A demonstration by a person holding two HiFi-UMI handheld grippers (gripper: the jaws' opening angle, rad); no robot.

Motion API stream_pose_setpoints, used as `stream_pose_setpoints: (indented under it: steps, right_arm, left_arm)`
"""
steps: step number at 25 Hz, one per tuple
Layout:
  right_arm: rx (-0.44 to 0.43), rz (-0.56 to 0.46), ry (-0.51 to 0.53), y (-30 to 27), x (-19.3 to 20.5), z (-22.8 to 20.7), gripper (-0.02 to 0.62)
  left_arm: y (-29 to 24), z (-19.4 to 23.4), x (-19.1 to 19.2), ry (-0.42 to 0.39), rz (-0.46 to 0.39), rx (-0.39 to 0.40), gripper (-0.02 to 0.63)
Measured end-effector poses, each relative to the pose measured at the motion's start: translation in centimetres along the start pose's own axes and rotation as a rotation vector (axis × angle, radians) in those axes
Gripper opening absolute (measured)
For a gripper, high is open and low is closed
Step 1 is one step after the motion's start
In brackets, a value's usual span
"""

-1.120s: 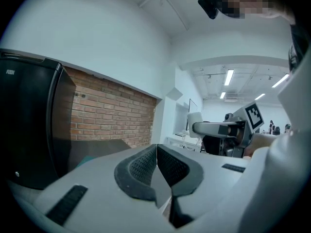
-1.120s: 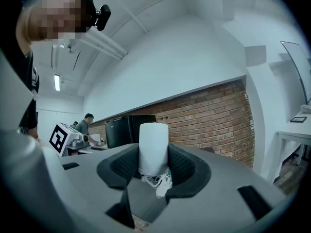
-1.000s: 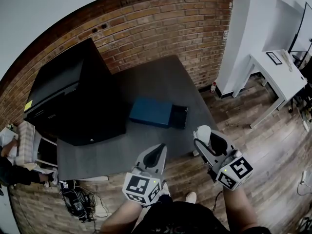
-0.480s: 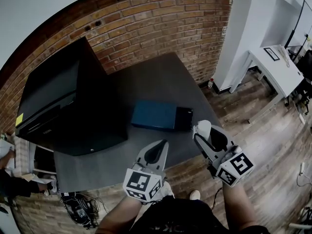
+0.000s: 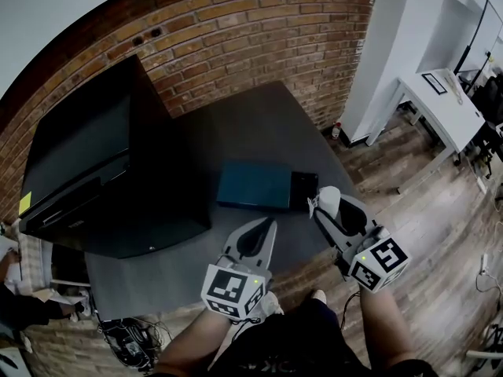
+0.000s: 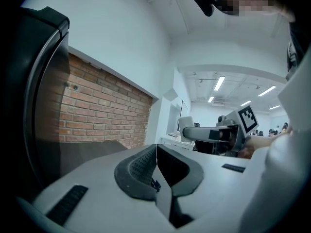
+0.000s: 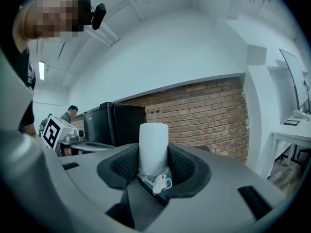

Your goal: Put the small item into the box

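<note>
Small item (image 7: 153, 148): white cylinder, teal patterned base, clamped in right hand-held gripper (image 5: 325, 207), centre-right of frame. Left hand-held gripper (image 6: 156, 165) jaws together, empty. Since earlier frame, item moved closer to blue box (image 5: 255, 185) on worktop (image 5: 259, 124).

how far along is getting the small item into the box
Pickup looks done: the right gripper is shut on the small white item. It hangs just short of the dark end of the blue box. Left to do: set the item in the box and release. The left gripper is shut, empty.
</note>
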State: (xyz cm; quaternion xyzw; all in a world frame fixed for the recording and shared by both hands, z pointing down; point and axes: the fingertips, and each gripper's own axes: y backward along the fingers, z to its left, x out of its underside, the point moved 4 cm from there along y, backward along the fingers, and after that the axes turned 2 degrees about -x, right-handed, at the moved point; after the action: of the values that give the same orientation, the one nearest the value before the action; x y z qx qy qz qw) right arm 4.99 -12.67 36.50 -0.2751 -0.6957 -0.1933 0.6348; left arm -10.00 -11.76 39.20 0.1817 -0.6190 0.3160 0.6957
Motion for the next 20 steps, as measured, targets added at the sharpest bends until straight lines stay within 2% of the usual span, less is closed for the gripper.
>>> stream_pose_setpoints:
  steps: [10,20]
  right_arm:
    - [-0.047,0.069,0.005,-2.8,1.6,-2.1,0.193]
    - [-0.103,0.159,-0.013,-5.7,4.4,-6.9,0.193]
  left_arm:
    - [-0.8,1.4,0.5,0.028,-0.004,-0.052,0.034]
    - [-5.0,2.0,2.3,0.047,0.023,-0.085,0.035]
